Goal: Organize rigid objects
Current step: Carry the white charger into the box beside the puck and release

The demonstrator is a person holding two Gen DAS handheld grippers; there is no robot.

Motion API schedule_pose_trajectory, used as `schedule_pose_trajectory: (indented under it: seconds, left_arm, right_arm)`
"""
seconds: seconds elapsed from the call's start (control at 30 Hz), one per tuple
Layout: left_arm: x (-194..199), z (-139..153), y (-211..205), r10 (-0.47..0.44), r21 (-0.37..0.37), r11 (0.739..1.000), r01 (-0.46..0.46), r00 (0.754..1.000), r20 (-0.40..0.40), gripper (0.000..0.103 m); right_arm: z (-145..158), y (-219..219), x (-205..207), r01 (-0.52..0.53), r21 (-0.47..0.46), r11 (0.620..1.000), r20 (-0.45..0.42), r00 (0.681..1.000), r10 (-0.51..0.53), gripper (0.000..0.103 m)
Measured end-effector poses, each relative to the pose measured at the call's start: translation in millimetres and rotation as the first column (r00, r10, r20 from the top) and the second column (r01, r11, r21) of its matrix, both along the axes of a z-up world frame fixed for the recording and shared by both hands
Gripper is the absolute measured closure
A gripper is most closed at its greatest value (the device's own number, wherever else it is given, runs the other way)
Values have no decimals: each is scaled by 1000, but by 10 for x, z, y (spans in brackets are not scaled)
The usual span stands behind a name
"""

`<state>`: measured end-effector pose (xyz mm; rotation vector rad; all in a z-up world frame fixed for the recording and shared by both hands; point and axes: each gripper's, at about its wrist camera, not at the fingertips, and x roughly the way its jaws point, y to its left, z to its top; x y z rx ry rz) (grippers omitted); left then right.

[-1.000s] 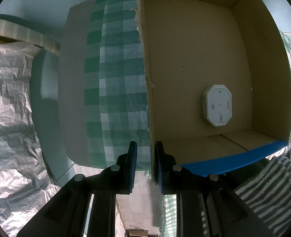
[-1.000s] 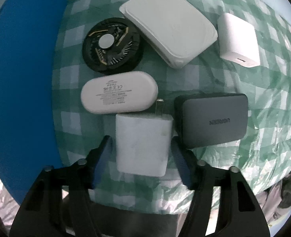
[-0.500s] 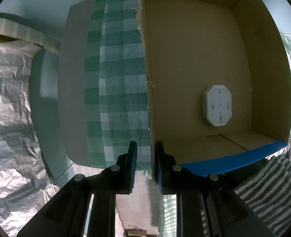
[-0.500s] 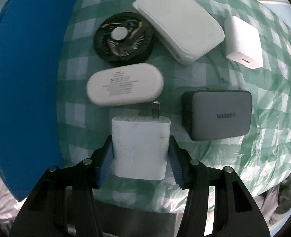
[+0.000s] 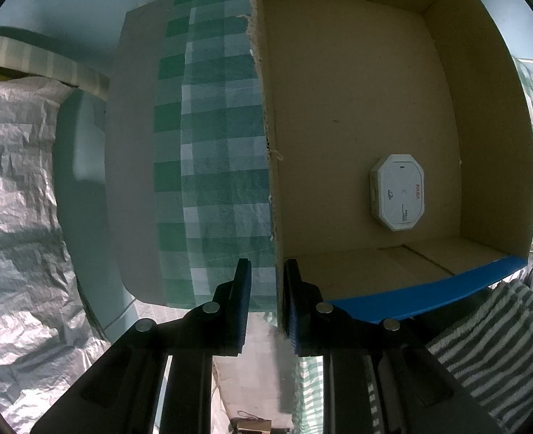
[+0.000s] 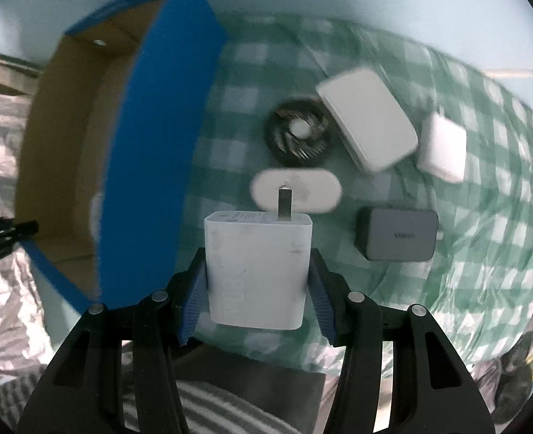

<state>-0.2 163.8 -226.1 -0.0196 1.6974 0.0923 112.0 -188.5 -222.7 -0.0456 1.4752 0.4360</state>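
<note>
My right gripper (image 6: 255,285) is shut on a white plug charger (image 6: 257,267) and holds it above the checked cloth, prongs pointing away. On the cloth behind it lie a white oval case (image 6: 297,191), a black round fan (image 6: 297,133), a white flat box (image 6: 367,123), a small white charger (image 6: 442,150) and a grey charger (image 6: 396,235). The blue-sided cardboard box (image 6: 158,144) stands to the left. My left gripper (image 5: 266,289) is shut on the box's near left wall (image 5: 272,217). Inside the box lies a white octagonal device (image 5: 398,191).
Crinkled silver sheeting (image 5: 17,199) lies left of the table. A striped towel (image 5: 490,343) lies at the lower right below the box. The table edge (image 5: 136,144) runs left of the checked cloth (image 5: 216,144).
My right gripper closed on the white plug charger, lifted it off the cloth and drew back, bringing the box into view. My left gripper has not moved.
</note>
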Motion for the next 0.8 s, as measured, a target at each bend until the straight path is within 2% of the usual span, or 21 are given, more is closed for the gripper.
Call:
schedule_pose_trajectory:
  seconds: [0.27,0.37,0.6,0.8]
  left_arm:
    - [1,3,1,0,0,1000,0,1000,0,85]
    - [-1,3,1,-1,0,1000,1,1000,0,85]
    - [2,9,2,0,-2,1000,0,1000,0,85]
    - [2,10,2,1,-2,1000,-1,1000,0,85]
  right_arm:
    - [538,288,77,-109,61,992,73,992,104,50]
    - [652,421,105,-154,71,986,95,985,147,50]
    - [697,853,103,-250,66,966,116,963,242,50]
    - [573,1180,83,-326,54,944,108,941,319,50]
